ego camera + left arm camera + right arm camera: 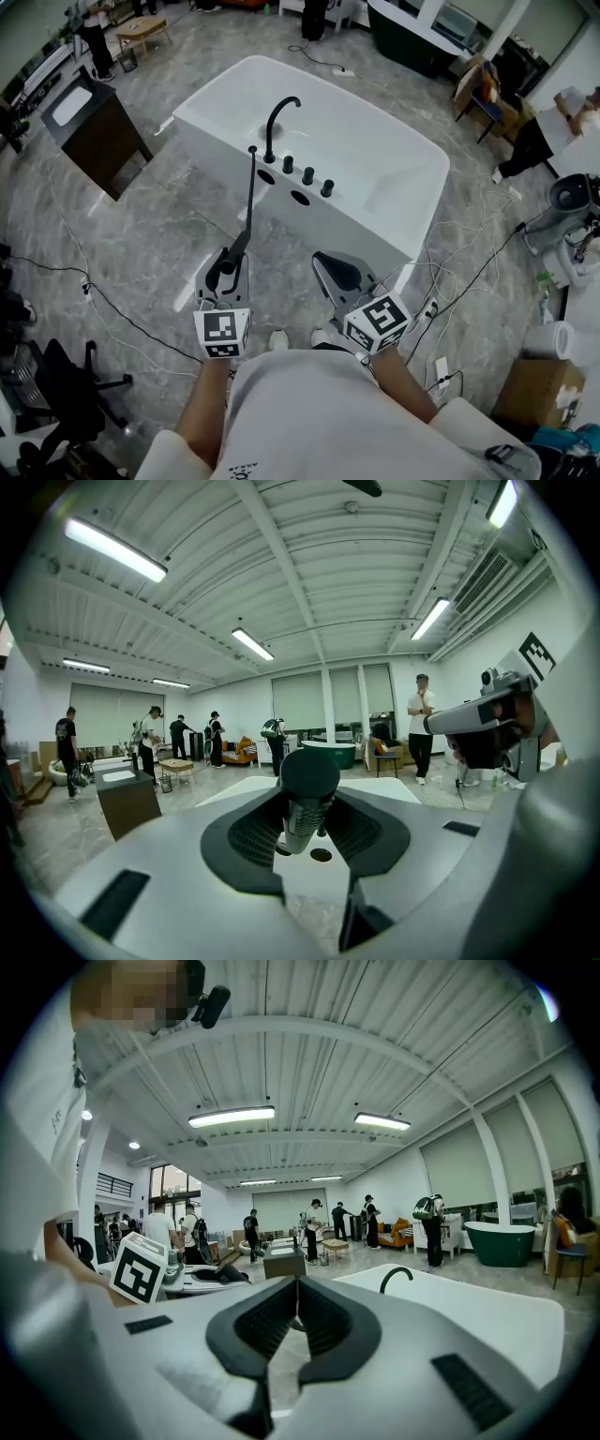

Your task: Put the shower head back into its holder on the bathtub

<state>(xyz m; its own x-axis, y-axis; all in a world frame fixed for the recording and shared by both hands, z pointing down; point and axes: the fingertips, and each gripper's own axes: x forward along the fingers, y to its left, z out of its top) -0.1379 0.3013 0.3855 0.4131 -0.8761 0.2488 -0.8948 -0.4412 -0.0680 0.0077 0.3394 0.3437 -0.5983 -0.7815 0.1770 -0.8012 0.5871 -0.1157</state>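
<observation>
Left tool point(229, 274) clamping shower head point(309, 778) (shirt print point(243, 472) too small), bathtub point(375, 164) ahead

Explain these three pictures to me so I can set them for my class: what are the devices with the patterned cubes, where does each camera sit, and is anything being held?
No robot is at work here. A person holds two hand tools, each a two-jaw gripper with a marker cube at its back.

The head view comes from a camera on the person's head, looking steeply down. The other two views come from cameras riding on the grippers, each looking along its own jaws.

In front of the person, on a grey floor, stands a white bathtub with a black faucet and three knobs.

The left gripper is clamped on a slim black shower head, which points toward the tub's edge. The right gripper has its jaws together and holds nothing.
</observation>
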